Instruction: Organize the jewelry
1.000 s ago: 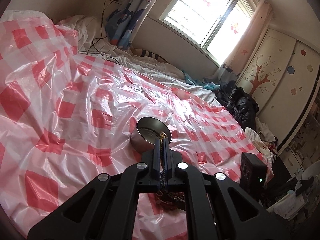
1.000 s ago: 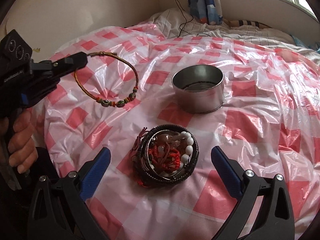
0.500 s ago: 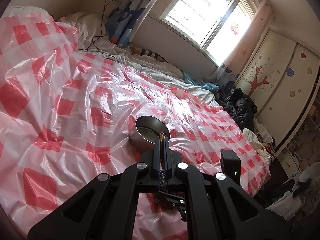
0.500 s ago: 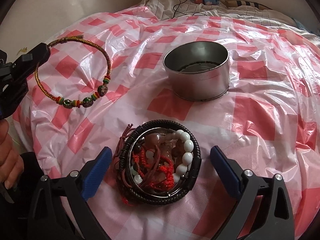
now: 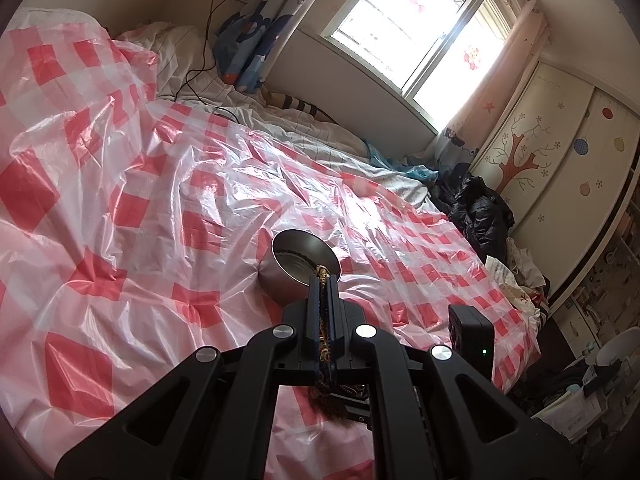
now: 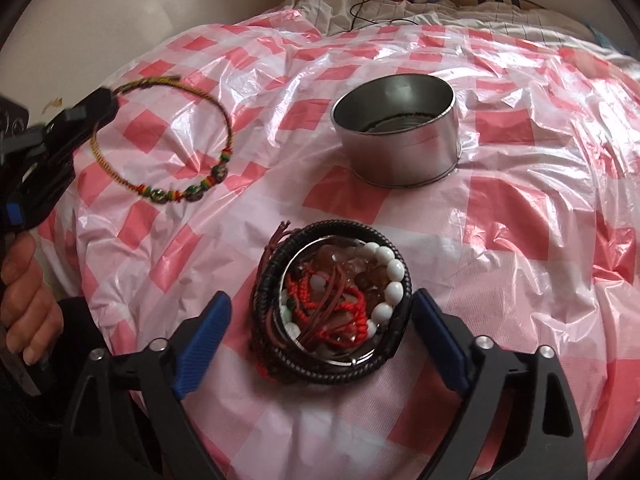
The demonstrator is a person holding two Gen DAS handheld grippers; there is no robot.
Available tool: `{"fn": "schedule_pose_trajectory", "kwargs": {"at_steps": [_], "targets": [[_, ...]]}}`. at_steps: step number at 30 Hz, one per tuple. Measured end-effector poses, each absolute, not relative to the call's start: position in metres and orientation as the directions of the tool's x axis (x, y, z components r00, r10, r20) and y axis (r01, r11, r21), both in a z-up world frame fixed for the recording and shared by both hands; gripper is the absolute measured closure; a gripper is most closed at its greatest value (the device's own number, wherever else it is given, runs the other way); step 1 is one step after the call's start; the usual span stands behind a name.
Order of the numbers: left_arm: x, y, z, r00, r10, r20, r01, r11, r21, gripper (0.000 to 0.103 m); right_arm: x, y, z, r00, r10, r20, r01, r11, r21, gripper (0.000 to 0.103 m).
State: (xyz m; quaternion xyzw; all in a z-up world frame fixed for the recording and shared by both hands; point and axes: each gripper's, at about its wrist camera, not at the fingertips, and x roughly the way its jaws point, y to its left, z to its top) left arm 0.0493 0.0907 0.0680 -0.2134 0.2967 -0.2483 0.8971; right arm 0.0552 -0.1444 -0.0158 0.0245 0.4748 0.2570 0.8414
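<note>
Two jaws: left gripper (image 6: pixel 108 98) pinches bracelet (image 6: pixel 160 136); right gripper (image 6: pixel 320 320), opening, straddles jewelry pile (image 6: pixel 332 304).

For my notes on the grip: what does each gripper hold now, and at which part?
The left gripper pinches the braided bracelet at its plain cord, opposite the beads. The right gripper holds nothing; its jaws are opening around the bracelet pile.

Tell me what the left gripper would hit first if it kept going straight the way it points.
Probably the metal tin. The left gripper, shut on the braided bracelet, points at the tin's near rim in its own view. Depth is unclear, so it might instead pass just over the rim.
</note>
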Motion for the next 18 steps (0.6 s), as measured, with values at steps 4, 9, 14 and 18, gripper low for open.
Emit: {"fn": "schedule_pose_trajectory", "kwargs": {"at_steps": [4,9,14,18], "targets": [[0.049,0.091,0.068,0.7,-0.572,-0.426,0.32,0.786,-0.53,0.1,0.055,-0.149,-0.017,0.425,0.45,-0.785,-0.396,0.873,0.286,0.029],[0.05,0.091,0.068,0.701,-0.572,-0.426,0.319,0.786,-0.53,0.1,0.053,-0.156,-0.011,0.437,0.472,-0.766,-0.394,0.866,0.309,0.039],[0.05,0.091,0.068,0.7,-0.574,-0.426,0.32,0.785,-0.531,0.1,0.047,-0.164,0.007,0.484,0.49,-0.725,-0.387,0.863,0.325,0.04],[0.048,0.089,0.066,0.695,-0.58,-0.424,0.327,0.781,-0.532,0.1,0.044,-0.172,0.019,0.504,0.504,-0.701,-0.381,0.858,0.343,0.04]]}}
